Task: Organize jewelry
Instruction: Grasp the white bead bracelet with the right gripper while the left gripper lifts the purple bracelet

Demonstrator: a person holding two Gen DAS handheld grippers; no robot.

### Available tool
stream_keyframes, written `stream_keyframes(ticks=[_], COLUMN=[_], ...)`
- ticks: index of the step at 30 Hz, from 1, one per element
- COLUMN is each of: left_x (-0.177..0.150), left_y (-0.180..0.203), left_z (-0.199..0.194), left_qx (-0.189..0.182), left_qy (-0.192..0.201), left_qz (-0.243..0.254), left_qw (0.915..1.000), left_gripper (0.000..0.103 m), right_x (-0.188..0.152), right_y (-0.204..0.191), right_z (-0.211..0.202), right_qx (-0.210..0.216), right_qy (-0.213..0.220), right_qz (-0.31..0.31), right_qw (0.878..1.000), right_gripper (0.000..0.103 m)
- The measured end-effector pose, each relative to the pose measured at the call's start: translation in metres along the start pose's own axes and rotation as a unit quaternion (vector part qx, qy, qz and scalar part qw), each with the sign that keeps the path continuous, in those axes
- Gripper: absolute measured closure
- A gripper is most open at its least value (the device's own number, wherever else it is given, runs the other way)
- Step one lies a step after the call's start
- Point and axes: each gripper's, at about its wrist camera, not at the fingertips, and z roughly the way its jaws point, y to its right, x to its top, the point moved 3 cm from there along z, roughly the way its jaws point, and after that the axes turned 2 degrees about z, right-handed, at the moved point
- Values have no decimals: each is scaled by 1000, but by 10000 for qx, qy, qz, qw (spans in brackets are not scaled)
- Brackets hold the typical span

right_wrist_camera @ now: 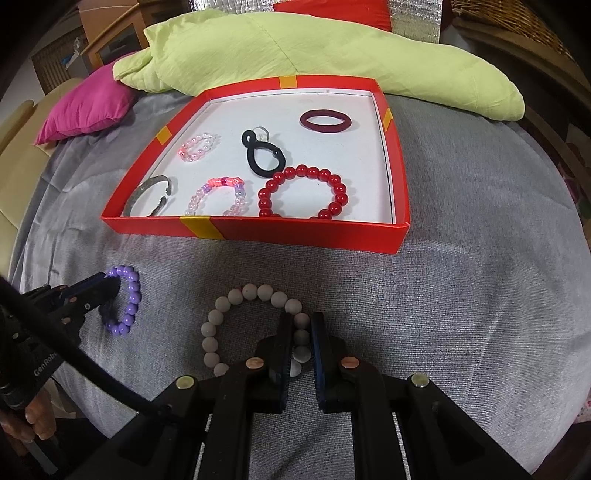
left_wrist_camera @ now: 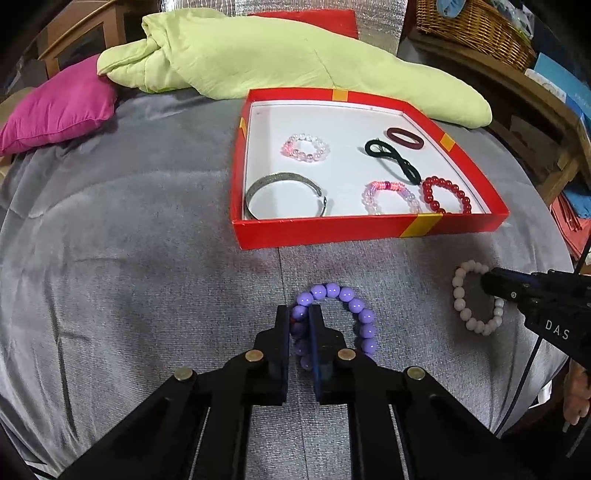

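**Two bead bracelets gripped on a grey-covered bed**

A purple bead bracelet is held at its left side between the narrowed fingers of the left gripper; it lies flat on the grey blanket, in front of the near wall of the red box. A white bead bracelet is pinched at its right side by the right gripper, whose fingers are likewise drawn in close on the beads; it lies flat to the right of the purple one, well apart from it. No long axis is shown by either ring.

The letters "DAS" are read on the right gripper's body in the left wrist view, and "GenRobo", cut off, on the left gripper's body in the right wrist view.

Inside the white-lined box, a silver bangle, a pale pink bead bracelet, a pink and lilac bracelet, a red bead bracelet, a black hair tie and a maroon hair tie are laid out. Yellow tape strips are seen on the box walls.

Behind the box, a light green quilt and a magenta pillow are seen on the bed. A wicker basket is set on wooden furniture at the right.
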Motion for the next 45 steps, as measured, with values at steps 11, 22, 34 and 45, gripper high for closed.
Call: stream_keyframes(ticks=[11,22,34,45], left_x=[5,5,6,9], left_y=[-14,-28,-38,-47], left_z=[-11,-17,-30,-44], left_qx=[9,109,409,696], left_qy=[177,259,454,662], left_qz=[-147,-317,-356,-339], left_qw=[9997,9991,9975,9948], left_gripper=[93,93,93,93], right_x=[3,7,5,5], right_y=[-7,-33,-63,-77], right_z=[-9,-10,-6,-8], right_qx=[393,767,962,1046], right_qy=[169,237,165,198], right_qz=[200,209,15,-58], right_qw=[9989,9966,9952,9943], right_gripper=[93,93,92,92])
